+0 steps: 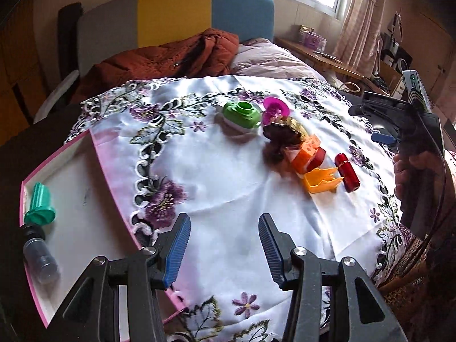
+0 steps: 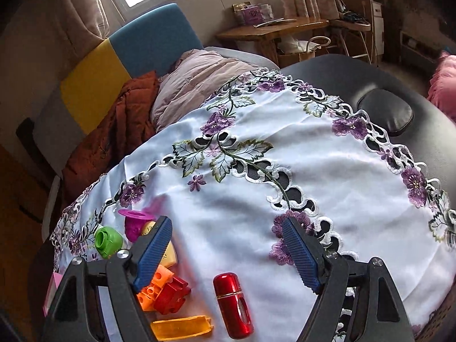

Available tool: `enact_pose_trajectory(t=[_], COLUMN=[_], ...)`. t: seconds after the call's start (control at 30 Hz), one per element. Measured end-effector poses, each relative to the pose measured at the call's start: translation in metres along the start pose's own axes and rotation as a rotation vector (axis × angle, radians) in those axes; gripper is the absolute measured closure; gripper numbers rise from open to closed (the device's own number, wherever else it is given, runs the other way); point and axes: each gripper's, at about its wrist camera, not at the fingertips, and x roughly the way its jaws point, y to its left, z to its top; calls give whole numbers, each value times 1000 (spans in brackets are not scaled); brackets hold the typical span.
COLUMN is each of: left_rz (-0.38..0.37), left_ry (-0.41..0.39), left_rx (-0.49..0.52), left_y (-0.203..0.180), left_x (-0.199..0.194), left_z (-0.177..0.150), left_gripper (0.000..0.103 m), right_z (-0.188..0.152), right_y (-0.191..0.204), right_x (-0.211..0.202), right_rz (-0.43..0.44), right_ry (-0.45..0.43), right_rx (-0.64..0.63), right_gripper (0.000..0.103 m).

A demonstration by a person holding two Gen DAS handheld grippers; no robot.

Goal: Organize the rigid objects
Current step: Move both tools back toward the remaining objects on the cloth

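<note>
Toys (image 1: 307,154) cluster at my left gripper's (image 1: 225,249) one o'clock; both claws gape wide, empty; right gripper (image 2: 228,253) over red vial (image 2: 233,305).

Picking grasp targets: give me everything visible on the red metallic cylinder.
The red cylinder is glossy, metallic-looking, with rounded ends and a seam ring dividing a shorter cap section from a longer body. It lies on its side on the white embroidered cloth, beside the yellow-orange plastic piece, apparently not touching it. Neither gripper holds it.
</note>
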Motion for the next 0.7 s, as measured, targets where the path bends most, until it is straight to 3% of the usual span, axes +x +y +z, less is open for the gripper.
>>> enact_pose_trajectory(t=[0.17,0.4,0.53,0.7], left_rz=[-65,-149,-183,-219], left_ry=[18,33,40,58], left_rx=[40,11,-8,-27], left_y=[-18,-25,-35,-46], left_x=[19,48,71,105], left_z=[15,56,80,103], left_gripper=[53,53,37,31], right_z=[2,2,2,2], right_y=[-3,-1,-1,-1], right_x=[1,4,6,10], right_rz=[12,31,45,62], right_ry=[10,26,36,57], right_rx=[24,23,25,33], right_gripper=[21,20,19,19])
